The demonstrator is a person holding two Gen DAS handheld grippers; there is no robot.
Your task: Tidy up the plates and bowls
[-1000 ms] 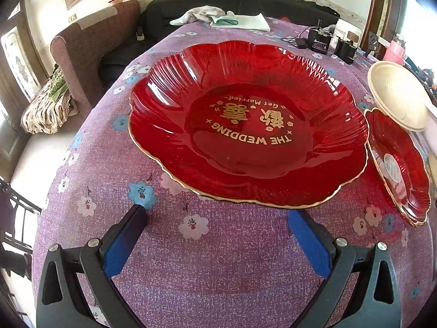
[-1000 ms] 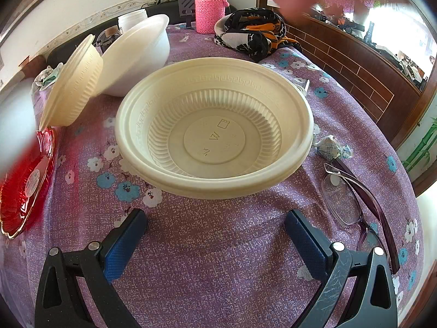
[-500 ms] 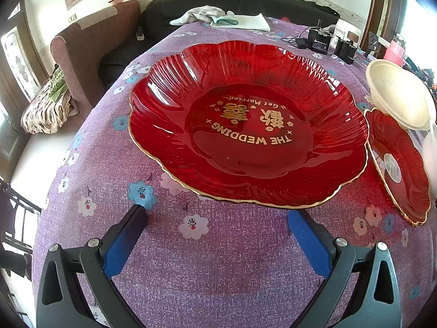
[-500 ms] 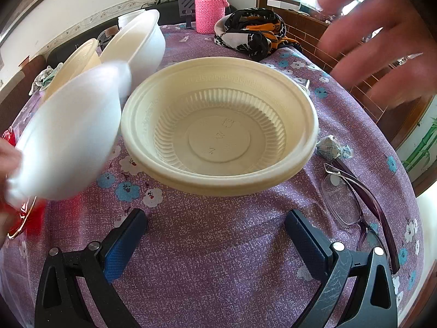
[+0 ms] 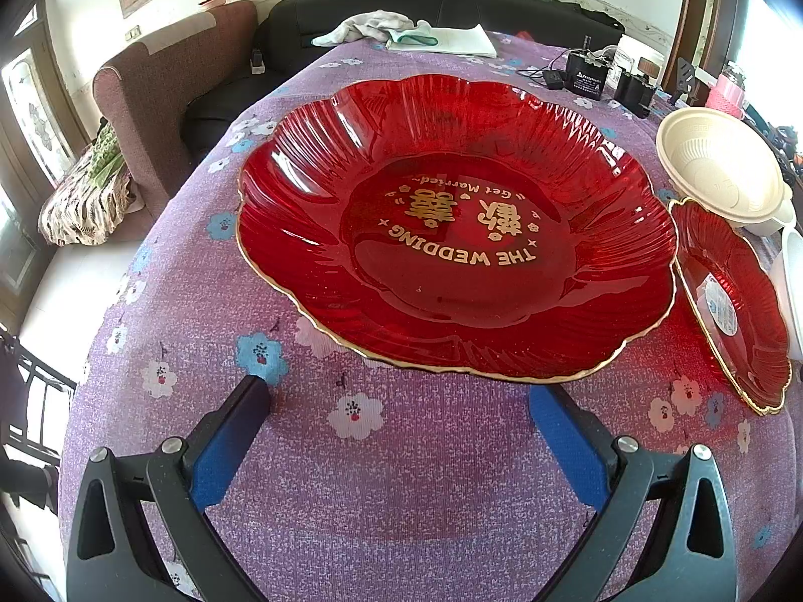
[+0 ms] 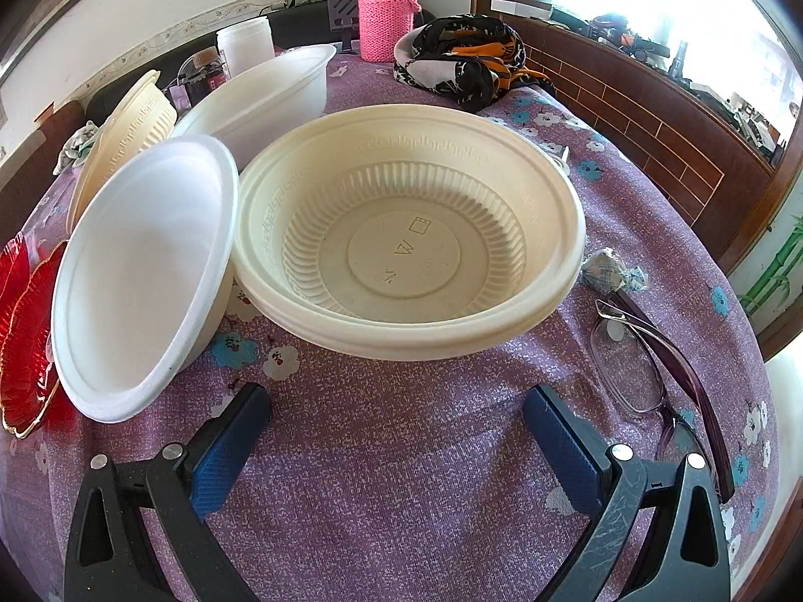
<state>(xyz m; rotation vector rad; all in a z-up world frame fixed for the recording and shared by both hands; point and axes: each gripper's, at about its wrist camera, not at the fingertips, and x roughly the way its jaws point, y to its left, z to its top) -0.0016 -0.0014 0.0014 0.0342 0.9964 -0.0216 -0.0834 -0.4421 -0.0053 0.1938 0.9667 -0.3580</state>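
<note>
Purple flowered tablecloth (image 5: 381,491) lies under both spread, empty grippers, the left gripper (image 5: 399,416) just short of the big red plate (image 5: 456,231), the right gripper (image 6: 396,419) facing the cream bowl (image 6: 409,231) beside a white foam bowl (image 6: 143,276).

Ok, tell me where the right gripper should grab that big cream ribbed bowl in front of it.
Take the cream ribbed bowl by its near rim, coming straight in from the right gripper's side. The rim flares outward as a thin lip, raised off the purple tablecloth, so one finger can probably go over it and one under. Avoid the left side: the white foam bowl leans against it there.
</note>
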